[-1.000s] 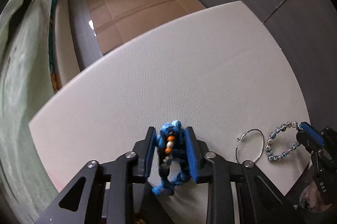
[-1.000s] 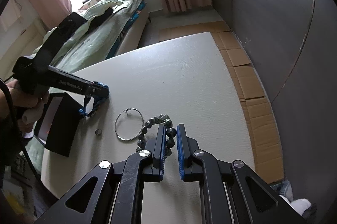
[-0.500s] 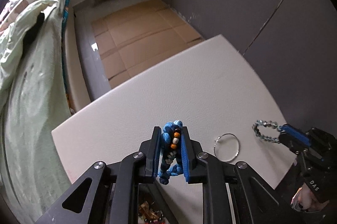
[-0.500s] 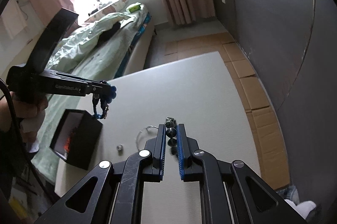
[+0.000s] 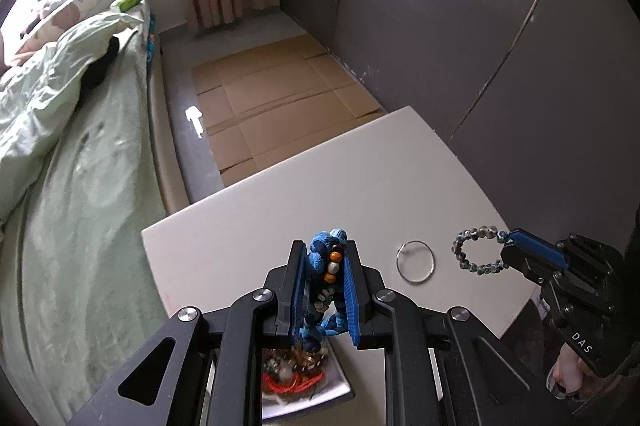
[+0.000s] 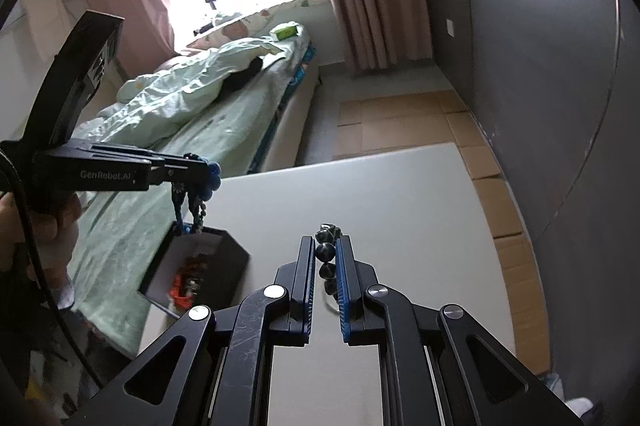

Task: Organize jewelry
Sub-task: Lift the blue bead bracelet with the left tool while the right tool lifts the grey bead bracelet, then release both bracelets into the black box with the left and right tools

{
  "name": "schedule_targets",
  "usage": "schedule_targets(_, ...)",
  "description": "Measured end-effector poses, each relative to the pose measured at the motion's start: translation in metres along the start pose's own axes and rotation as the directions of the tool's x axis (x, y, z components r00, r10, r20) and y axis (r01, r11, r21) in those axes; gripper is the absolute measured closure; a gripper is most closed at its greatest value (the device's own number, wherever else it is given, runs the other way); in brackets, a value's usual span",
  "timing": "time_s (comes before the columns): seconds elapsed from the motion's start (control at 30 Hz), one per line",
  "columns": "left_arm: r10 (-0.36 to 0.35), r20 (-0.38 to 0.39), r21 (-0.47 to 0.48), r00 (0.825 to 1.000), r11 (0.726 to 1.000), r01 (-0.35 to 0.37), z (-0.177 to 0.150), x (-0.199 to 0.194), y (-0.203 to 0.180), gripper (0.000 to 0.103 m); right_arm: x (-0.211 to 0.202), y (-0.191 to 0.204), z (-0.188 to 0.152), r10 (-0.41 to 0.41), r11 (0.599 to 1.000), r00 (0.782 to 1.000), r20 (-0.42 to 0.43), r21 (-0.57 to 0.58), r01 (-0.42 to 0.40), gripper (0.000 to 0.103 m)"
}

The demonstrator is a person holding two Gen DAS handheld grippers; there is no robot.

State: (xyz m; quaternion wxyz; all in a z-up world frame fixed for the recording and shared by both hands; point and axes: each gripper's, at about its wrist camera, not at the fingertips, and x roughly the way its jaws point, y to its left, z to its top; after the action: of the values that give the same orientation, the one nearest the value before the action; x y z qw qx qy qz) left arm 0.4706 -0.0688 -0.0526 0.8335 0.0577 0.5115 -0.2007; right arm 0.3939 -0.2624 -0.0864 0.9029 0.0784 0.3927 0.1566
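Clamping bracelets: left gripper [image 5: 323, 258] blue bracelet [image 5: 322, 266], right gripper [image 6: 325, 246] beaded bracelet [image 6: 325, 250].

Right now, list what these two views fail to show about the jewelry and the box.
- Box contents, left wrist view: mostly hidden behind the left gripper; only a blurred orange tangle shows.
- Box contents, right wrist view: too small and blurred to identify.
- Silver hoop, right wrist view: nearly all hidden behind the right gripper.
- Blue woven bracelet: its lower part is covered by the gripper's fingers.
- Grey bead bracelet, right wrist view: only a few beads show.
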Motion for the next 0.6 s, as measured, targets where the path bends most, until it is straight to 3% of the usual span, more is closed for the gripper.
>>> schedule_targets(0.6,-0.057,0.045,-0.087,0.997,0.994,0.061,-0.054,-0.029,0.043,0.084,-0.012,0.089,0.021,0.047,0.99,0.999,0.011,-0.135,-0.045,0.092)
